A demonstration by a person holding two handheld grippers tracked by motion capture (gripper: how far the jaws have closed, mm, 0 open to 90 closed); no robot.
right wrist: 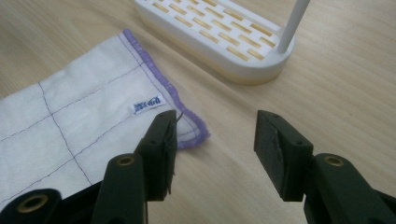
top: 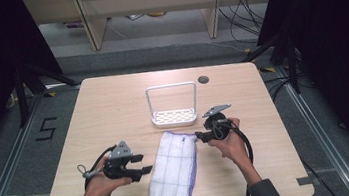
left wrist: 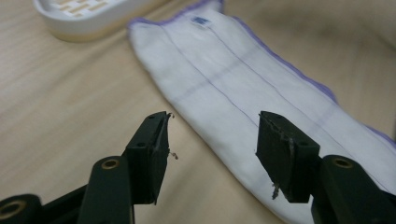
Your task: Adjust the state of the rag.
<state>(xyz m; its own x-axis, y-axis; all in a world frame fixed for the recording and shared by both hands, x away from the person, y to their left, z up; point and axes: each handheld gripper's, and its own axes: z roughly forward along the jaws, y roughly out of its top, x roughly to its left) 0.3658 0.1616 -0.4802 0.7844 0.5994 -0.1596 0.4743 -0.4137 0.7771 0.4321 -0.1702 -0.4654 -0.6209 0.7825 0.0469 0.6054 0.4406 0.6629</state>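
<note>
A white cloth with purple edging lies folded lengthwise on the wooden worktop. The left gripper hovers with its fingers apart, the cloth's long edge just beyond and between them. The right gripper has its fingers apart too, the cloth's labelled corner beside one. A white slotted rack stands just beyond that corner.

Bare surface lies open left and right of the cloth. The rack stands just beyond the cloth's far end, its hoop blocking a straight pass there between both tools.
</note>
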